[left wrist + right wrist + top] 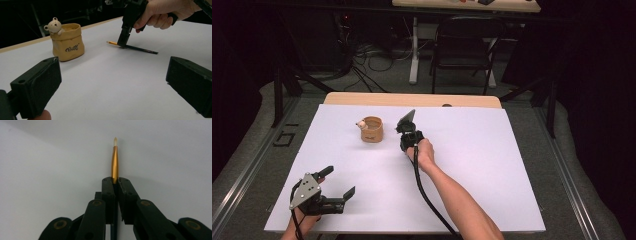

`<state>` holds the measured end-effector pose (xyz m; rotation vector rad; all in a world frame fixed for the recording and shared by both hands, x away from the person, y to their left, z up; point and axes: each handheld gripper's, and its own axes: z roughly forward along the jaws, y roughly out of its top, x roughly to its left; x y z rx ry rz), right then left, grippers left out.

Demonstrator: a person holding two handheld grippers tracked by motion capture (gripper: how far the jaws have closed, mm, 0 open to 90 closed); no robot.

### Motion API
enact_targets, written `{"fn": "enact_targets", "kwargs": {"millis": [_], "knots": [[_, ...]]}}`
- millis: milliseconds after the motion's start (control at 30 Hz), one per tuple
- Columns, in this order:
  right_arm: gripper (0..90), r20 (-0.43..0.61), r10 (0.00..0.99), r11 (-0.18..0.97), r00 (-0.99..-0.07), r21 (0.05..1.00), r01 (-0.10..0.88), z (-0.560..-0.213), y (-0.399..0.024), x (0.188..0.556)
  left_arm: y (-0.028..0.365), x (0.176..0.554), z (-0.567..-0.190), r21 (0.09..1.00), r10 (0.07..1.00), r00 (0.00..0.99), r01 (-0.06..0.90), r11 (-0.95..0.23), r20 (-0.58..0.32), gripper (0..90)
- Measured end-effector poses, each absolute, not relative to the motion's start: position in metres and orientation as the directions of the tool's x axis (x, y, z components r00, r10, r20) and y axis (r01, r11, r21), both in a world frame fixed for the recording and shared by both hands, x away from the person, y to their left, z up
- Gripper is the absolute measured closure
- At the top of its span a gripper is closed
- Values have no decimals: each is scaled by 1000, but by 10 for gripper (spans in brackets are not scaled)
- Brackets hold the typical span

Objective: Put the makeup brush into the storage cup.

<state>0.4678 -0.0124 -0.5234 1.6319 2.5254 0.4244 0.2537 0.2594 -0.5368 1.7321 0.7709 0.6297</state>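
Note:
A black pencil (142, 49) with a gold band and pale tip (114, 160) lies flat on the white table sheet (492, 165). My right gripper (405, 146) points down at it, and its jaws (115, 180) are shut on the shaft just behind the gold band. Seen from the left gripper view, the right gripper (122, 44) pins the pencil near its orange end. A tan pouch-shaped holder (372, 129) with a small bear figure on its rim (67, 42) stands upright to the left of the pencil. My left gripper (337, 181) rests near the front left corner, open and holding nothing (113, 85).
The white sheet covers a wooden table whose far edge (412, 99) shows behind the holder. A dark chair (467, 45) and floor cables lie beyond the table. The right gripper's cable (427, 195) trails along the forearm.

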Motion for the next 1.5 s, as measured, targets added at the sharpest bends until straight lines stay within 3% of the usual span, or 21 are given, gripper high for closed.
{"fn": "enact_targets", "kwargs": {"millis": [133, 167, 200, 233, 267, 300, 333, 367, 467, 533, 600, 700, 800, 867, 900, 933, 1000, 1300, 1367, 1467, 1500], "knots": [[840, 85, 912, 358, -400, 308, 881, -517, -17, 467, 259, 254, -537, 961, 759, 650, 186, -205, 36, 0], [840, 109, 905, 344, -412, 386, 856, -520, -20, 467, 259, 254, -537, 961, 759, 650, 186, -205, 36, 0], [840, 61, 903, 395, -426, 273, 877, -510, -22, 468, 259, 254, -537, 961, 759, 650, 186, -204, 36, 0], [840, 123, 900, 332, -418, 428, 841, -520, -23, 467, 259, 254, -537, 961, 760, 649, 186, -205, 36, 0], [841, 98, 902, 362, -420, 357, 861, -512, -25, 467, 259, 254, -537, 961, 760, 649, 186, -204, 36, 0], [841, 58, 893, 428, -446, 194, 883, -497, -28, 469, 259, 254, -537, 961, 761, 648, 187, -204, 36, 0], [841, 65, 897, 407, -438, 267, 874, -500, -28, 468, 259, 254, -537, 961, 760, 649, 187, -206, 37, 0], [841, 131, 896, 334, -425, 435, 836, -512, -29, 467, 259, 254, -537, 961, 760, 649, 187, -206, 36, 0], [841, 102, 892, 381, -440, 355, 854, -500, -34, 466, 259, 254, -537, 961, 759, 650, 186, -207, 37, 0], [841, 128, 887, 355, -445, 428, 831, -502, -36, 465, 259, 254, -537, 961, 760, 649, 186, -207, 37, 0], [841, 76, 885, 417, -459, 307, 855, -489, -39, 464, 259, 254, -537, 961, 759, 650, 187, -206, 37, 0], [841, 113, 874, 384, -472, 436, 814, -496, -41, 459, 259, 254, -537, 960, 759, 650, 187, -207, 37, 0], [841, 54, 858, 466, -511, 337, 818, -486, -45, 454, 259, 254, -537, 960, 759, 651, 187, -207, 36, 0], [841, 88, 857, 418, -509, 460, 783, -496, -44, 449, 259, 254, -537, 960, 759, 650, 188, -206, 36, 0], [841, 24, 838, 517, -546, 285, 807, -481, -47, 447, 259, 254, -537, 960, 759, 650, 188, -207, 36, 0], [841, 24, 838, 517, -546, 285, 807, -481, -47, 447, 258, 254, -537, 960, 759, 650, 190, -206, 35, 0], [841, 37, 830, 488, -556, 436, 756, -491, -49, 443, 258, 254, -537, 959, 760, 649, 191, -208, 35, 0], [841, 9, 804, 538, -594, 413, 735, -481, -53, 434, 258, 254, -537, 959, 759, 650, 190, -208, 36, 0], [841, 7, 795, 534, -606, 467, 705, -484, -53, 432, 258, 254, -537, 959, 757, 652, 190, -208, 35, 0], [841, -5, 781, 568, -625, 423, 706, -479, -54, 429, 258, 254, -537, 959, 755, 655, 193, -206, 30, 0], [841, 5, 781, 551, -624, 464, 694, -482, -54, 427, 257, 254, -537, 960, 755, 655, 193, -204, 29, 0]]}}
